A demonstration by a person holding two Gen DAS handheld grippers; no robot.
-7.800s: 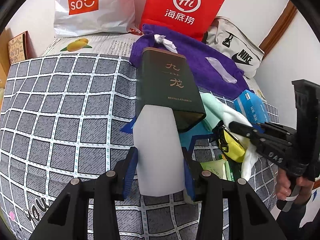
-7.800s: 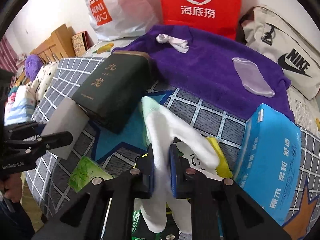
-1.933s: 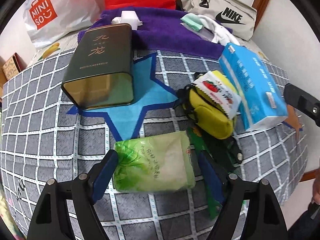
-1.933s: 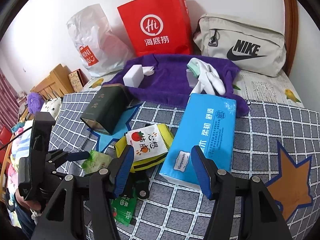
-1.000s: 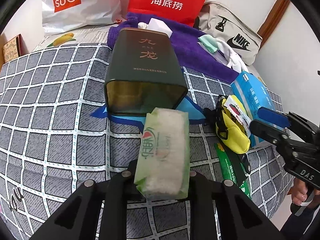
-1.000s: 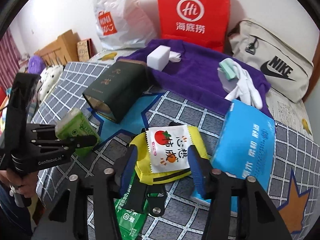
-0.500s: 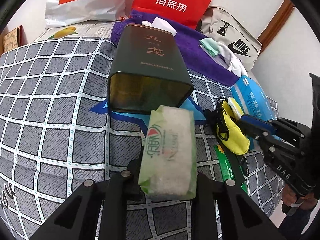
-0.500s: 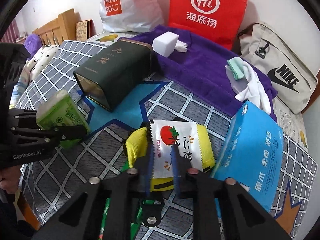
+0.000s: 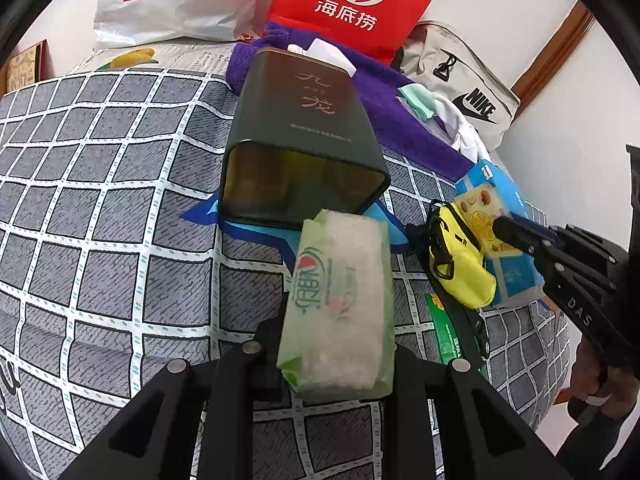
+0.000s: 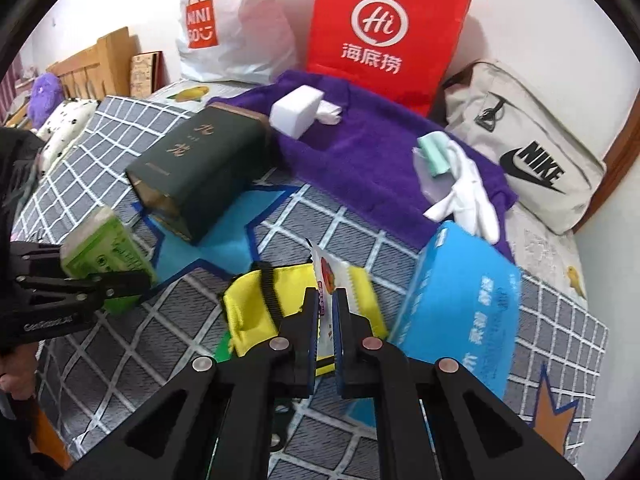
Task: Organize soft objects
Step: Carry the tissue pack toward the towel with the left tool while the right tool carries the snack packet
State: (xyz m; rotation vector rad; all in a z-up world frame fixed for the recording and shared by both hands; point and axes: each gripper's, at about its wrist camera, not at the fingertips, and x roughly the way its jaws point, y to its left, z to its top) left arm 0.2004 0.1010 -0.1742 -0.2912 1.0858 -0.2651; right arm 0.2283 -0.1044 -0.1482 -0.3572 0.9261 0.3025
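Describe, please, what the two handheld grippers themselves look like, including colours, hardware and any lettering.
Both grippers are matte black with angular linkage arms and round silver pivot bolts. The right gripper has blue finger pads. White lettering marks each body. The person's right hand wears a pale ring.

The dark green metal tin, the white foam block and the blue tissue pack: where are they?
Dark green metal tin (image 9: 308, 120): left wrist view, lettered top face.
White foam block (image 10: 295, 111): right wrist view, front face.
Blue tissue pack (image 10: 460, 296): right wrist view, broad blue top.
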